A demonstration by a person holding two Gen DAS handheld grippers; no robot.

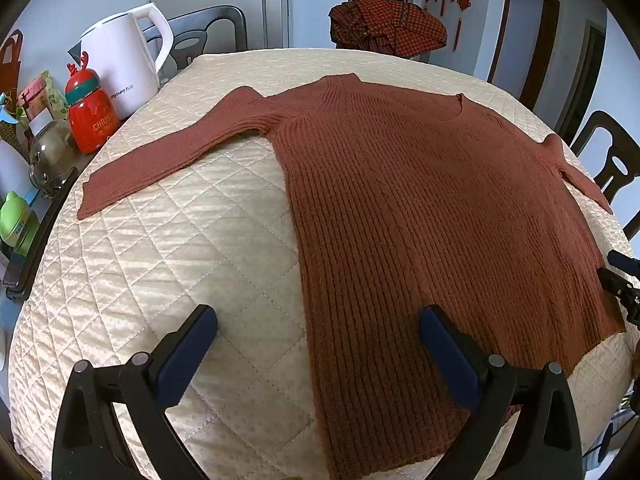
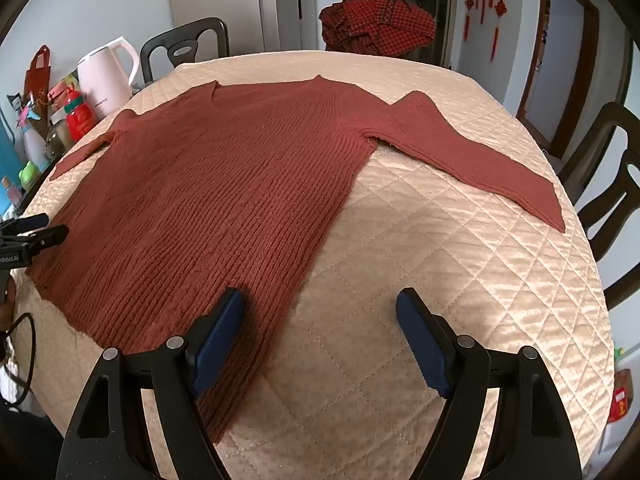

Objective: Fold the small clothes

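A rust-brown ribbed sweater (image 1: 420, 208) lies flat, sleeves spread, on the cream quilted cover (image 1: 192, 240). The left gripper (image 1: 316, 332) hovers spread wide over the sweater's hem corner, holding nothing; the right gripper (image 2: 320, 312) likewise gapes over the opposite hem corner. Beyond the sweater's left sleeve stands a white kettle (image 1: 124, 60), and possibly a checked cloth (image 1: 388, 24) behind its collar.
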